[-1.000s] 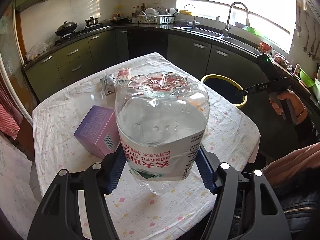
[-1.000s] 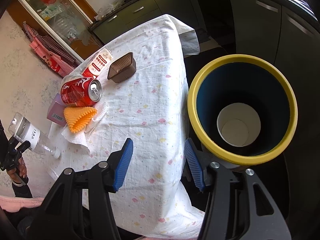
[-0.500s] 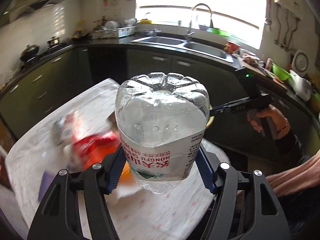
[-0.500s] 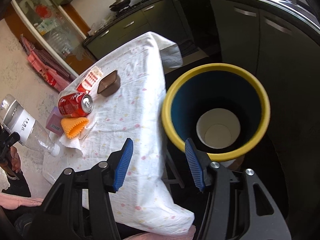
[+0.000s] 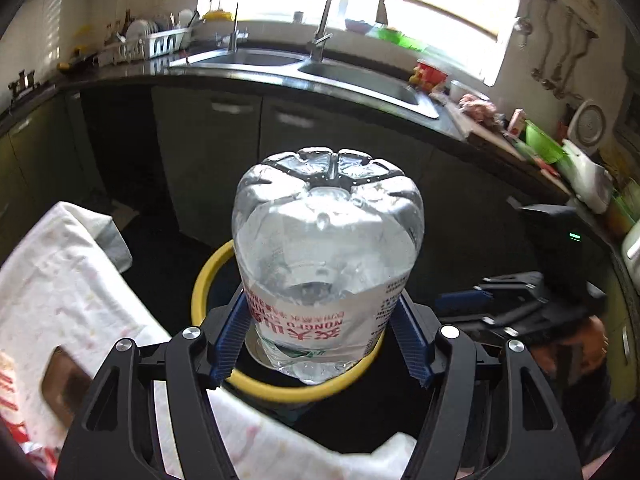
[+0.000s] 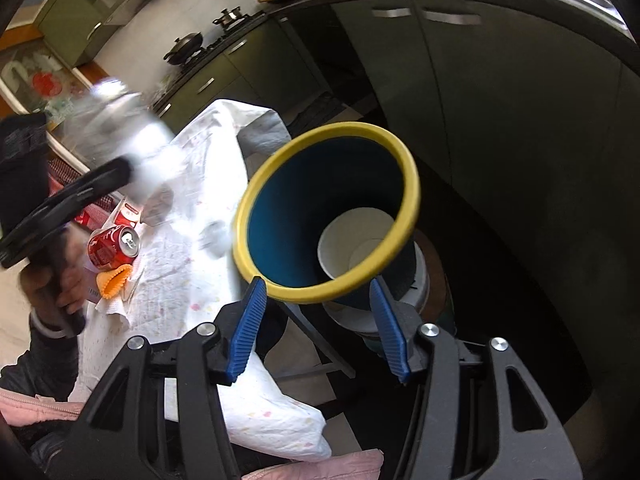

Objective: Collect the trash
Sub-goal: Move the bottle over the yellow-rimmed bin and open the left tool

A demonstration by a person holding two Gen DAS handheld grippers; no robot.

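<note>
The left gripper [image 5: 320, 340] clamps the water bottle [image 5: 326, 264], long axis along its fingers, directly above the bin [image 5: 204, 280]; the right gripper [image 6: 316, 328] stands open, empty.

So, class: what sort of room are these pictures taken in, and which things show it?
A home kitchen, most likely: a double sink with a tall tap under the window, a dish rack on the counter, and a wok on the stove.

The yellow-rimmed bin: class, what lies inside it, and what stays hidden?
Inside the bin a white paper cup lies at the bottom, open end toward the camera. The near wall and rim hide part of the floor, so anything there cannot be seen.
</note>
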